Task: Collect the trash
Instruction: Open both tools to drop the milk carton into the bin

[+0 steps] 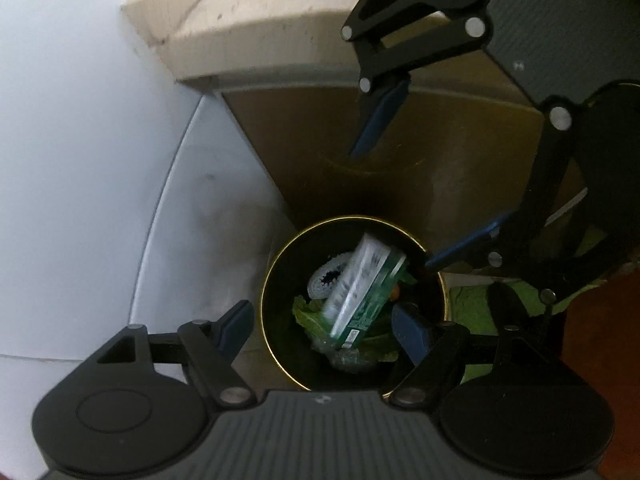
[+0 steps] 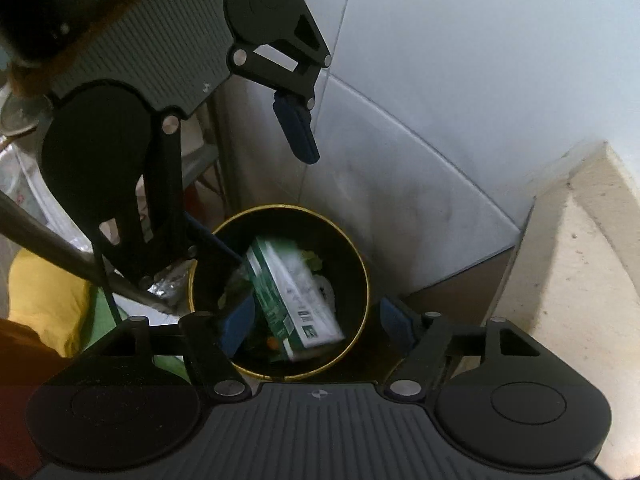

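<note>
A round black bin with a gold rim (image 1: pixel 267 300) (image 2: pixel 365 276) stands on the floor in a corner. A green and white carton (image 1: pixel 362 288) (image 2: pixel 294 296) leans tilted inside it, on green leaves (image 1: pixel 306 314), a rolled grey cloth (image 1: pixel 326 280) and crumpled plastic. My left gripper (image 1: pixel 322 326) (image 2: pixel 276 208) hangs open above the bin's mouth with nothing between its fingers. My right gripper (image 2: pixel 316 324) (image 1: pixel 392 208) is open over the bin from the other side. The carton shows between its fingers, but the pads stand clear of it.
White tiled walls (image 1: pixel 80 160) (image 2: pixel 480 80) and a cream ledge (image 1: pixel 248 32) (image 2: pixel 580 260) close in the corner. A metal pole (image 2: pixel 48 246), a yellow cloth (image 2: pixel 44 300) and green cloth (image 1: pixel 476 308) lie beside the bin.
</note>
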Available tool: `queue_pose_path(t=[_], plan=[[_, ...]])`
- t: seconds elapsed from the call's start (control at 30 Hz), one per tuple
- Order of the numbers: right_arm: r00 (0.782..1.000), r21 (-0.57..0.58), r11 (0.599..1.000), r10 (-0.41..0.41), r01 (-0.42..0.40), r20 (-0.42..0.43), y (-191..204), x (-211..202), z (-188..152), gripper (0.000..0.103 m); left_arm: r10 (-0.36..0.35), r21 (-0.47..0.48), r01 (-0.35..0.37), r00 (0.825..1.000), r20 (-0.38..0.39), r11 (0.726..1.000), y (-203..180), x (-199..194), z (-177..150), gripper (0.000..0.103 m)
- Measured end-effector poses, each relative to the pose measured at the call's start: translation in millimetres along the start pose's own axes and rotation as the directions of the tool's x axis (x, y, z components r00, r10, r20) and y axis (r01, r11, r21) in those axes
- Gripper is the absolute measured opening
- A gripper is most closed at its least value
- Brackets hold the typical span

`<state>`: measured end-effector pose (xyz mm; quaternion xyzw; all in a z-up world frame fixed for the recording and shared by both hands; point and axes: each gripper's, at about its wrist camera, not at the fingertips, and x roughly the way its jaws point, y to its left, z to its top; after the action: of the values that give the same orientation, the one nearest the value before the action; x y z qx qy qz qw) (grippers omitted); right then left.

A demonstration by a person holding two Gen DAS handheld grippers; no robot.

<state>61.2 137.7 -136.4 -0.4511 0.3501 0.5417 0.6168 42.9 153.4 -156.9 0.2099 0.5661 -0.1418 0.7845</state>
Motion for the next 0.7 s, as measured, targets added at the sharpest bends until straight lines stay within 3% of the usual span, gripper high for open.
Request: queue_pose_path(t=[0.23, 0.37, 0.47, 0.7], plan=[[1.0, 0.041, 0.999, -0.014, 0.013, 0.003, 1, -2, -1, 0.077, 0.009, -0.039, -0.01, 1.0, -0.011, 0.999, 5, 3, -2, 0.071], [0.999, 0.081, 0.996, -0.038, 0.036, 0.026, -2, -15, -2, 0.078, 0.052, -0.057, -0.052, 0.999, 0.001, 0.997, 7, -7, 4, 0.072], [0.996, 0.122, 0.991, -0.06, 0.052, 0.064, -9, -35, -3, 0.084, 0.088, -0.113, -0.086, 0.996, 0.012, 0.99, 12, -19, 7, 0.072], [0.982, 0.235, 0.967, -0.134, 0.1, 0.132, -13, -77, -12, 0.084, 0.17, -0.263, -0.152, 0.985, 0.045, 0.953, 16, -56, 12, 0.072]])
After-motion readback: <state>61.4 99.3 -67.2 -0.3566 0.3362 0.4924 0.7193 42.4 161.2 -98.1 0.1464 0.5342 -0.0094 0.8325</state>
